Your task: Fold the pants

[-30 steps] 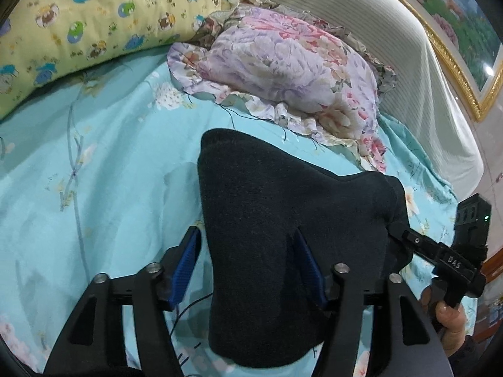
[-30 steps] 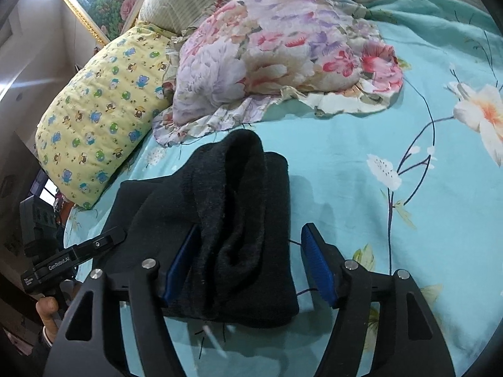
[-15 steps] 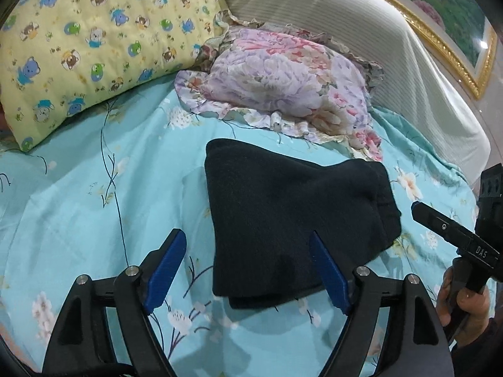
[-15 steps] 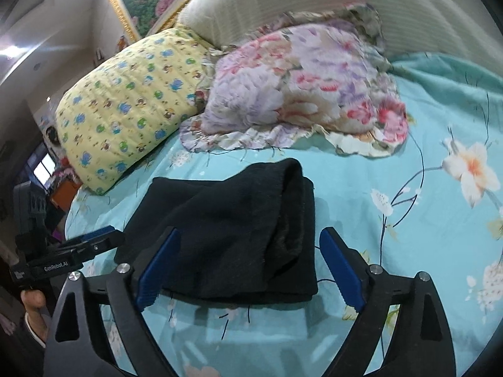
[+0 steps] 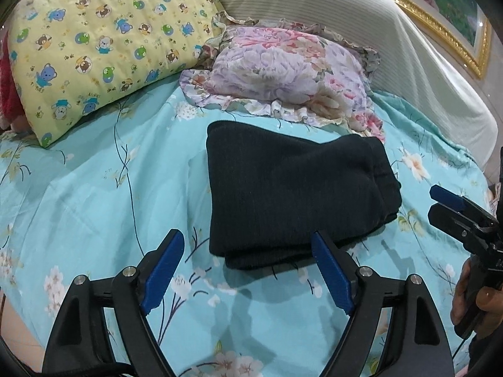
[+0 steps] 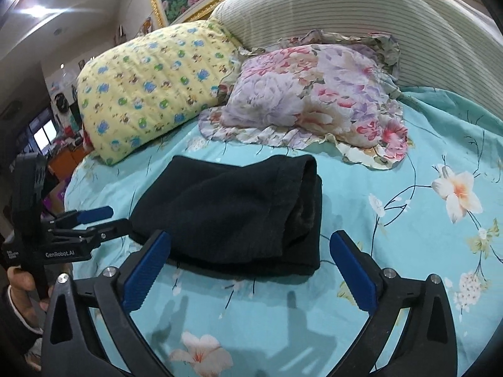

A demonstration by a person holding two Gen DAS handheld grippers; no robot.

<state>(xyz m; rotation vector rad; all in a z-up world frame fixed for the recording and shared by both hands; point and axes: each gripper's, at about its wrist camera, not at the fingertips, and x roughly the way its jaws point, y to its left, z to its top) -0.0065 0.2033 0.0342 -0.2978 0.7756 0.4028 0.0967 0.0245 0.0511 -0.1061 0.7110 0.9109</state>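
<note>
The dark pants [image 5: 292, 194] lie folded into a thick rectangular stack on the turquoise flowered bedsheet [image 5: 88, 188]. They also show in the right wrist view [image 6: 239, 213]. My left gripper [image 5: 248, 251] is open and empty, held just short of the stack's near edge. My right gripper [image 6: 251, 251] is open and empty, also just short of the stack. In the left wrist view the right gripper [image 5: 437, 201] shows at the right edge, apart from the pants. In the right wrist view the left gripper [image 6: 103, 216] shows at the left, its tips close to the stack's left edge.
A yellow cartoon-print pillow [image 5: 100, 47] and a floral ruffled pillow [image 5: 289, 72] lie behind the pants. A striped cream headboard [image 5: 361, 22] and a gold-framed picture [image 5: 440, 3] stand beyond. The bed's left edge shows in the right wrist view [image 6: 72, 176].
Both grippers have opened, let go of the pants and drawn back. The pants, lifted a second ago, now lie flat on the bed.
</note>
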